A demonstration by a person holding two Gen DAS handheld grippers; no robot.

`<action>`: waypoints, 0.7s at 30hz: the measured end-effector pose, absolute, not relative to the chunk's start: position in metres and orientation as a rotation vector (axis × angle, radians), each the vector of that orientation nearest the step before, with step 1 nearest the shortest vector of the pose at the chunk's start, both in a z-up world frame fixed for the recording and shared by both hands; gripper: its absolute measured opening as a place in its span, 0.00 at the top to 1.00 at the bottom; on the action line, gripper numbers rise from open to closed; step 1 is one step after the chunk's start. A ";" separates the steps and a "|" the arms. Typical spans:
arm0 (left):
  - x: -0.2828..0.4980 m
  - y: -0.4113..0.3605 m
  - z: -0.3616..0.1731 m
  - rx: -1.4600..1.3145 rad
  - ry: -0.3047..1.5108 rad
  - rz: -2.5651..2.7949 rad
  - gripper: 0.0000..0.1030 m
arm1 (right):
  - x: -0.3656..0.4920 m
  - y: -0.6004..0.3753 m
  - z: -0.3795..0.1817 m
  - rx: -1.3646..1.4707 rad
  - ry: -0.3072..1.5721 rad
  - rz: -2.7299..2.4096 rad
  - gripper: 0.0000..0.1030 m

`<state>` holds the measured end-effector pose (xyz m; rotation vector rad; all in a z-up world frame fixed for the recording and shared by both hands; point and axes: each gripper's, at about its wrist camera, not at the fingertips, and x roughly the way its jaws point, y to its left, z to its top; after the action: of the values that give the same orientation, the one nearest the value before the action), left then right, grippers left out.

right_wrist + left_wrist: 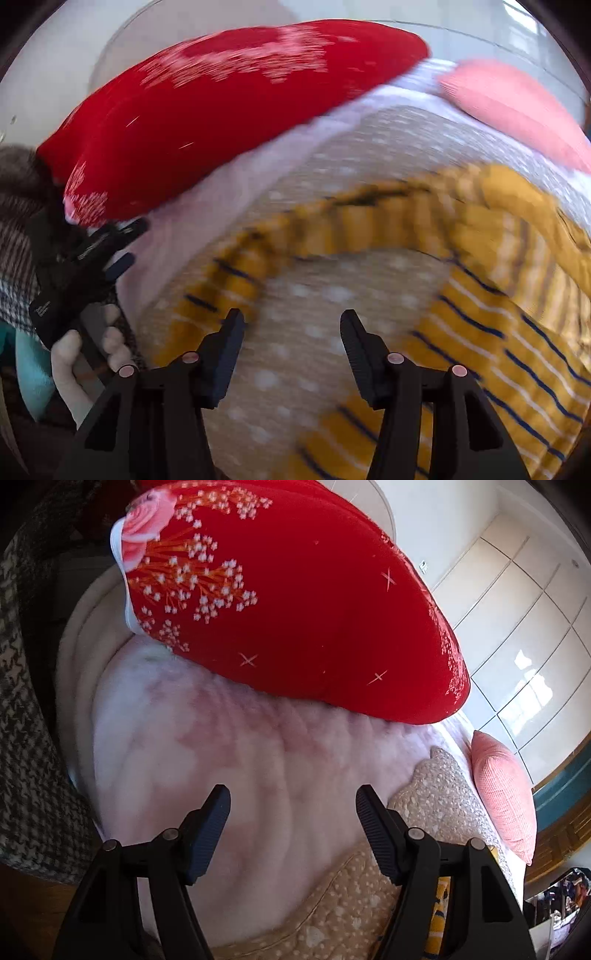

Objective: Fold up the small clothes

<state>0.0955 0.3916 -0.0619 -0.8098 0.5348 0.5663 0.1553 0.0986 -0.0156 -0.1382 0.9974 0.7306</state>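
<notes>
Hovering over bed: right gripper jaws wide open, empty, above yellow striped garment on beige mat. Left gripper open, empty. Garment looks soft, light, limp; pinch hem edge.

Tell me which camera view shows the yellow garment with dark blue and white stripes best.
The right wrist view shows it best: the yellow striped garment spreads across the beige dotted quilt ahead of the open right gripper, though blurred by motion. The left wrist view shows only a small sliver behind the open left gripper.
</notes>
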 end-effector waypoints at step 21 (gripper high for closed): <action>0.132 0.353 -0.066 -0.764 0.575 0.478 0.33 | 0.162 0.093 -0.003 -0.052 0.965 0.661 0.88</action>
<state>0.1317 0.3530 -0.0663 -0.7645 0.5750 0.4782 0.1621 0.0932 -0.0031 -0.0523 0.9650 0.6607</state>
